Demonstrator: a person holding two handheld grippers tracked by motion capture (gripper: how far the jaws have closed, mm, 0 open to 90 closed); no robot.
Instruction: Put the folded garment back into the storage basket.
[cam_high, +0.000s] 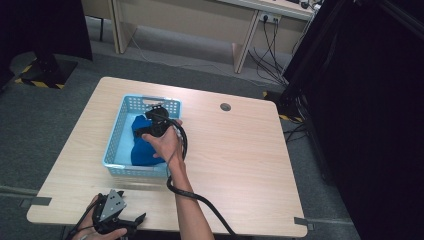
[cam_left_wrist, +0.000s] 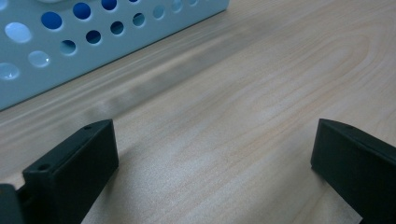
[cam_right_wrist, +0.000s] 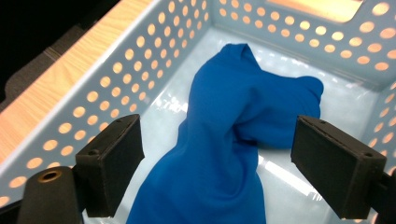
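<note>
A light blue perforated basket stands on the left half of the wooden table. A crumpled blue cloth lies loose on the basket's floor. My right gripper hangs over the basket, held in a hand. In the right gripper view its jaws stand open above the cloth, not touching it, with the basket's walls around. My left gripper rests at the table's near edge. Its jaws are open over bare wood, and the basket's near wall is just beyond them.
A round cable hole sits in the table near the far edge. The right half of the table is bare wood. Desks and floor cables lie beyond the table, and a black curtain hangs at the right.
</note>
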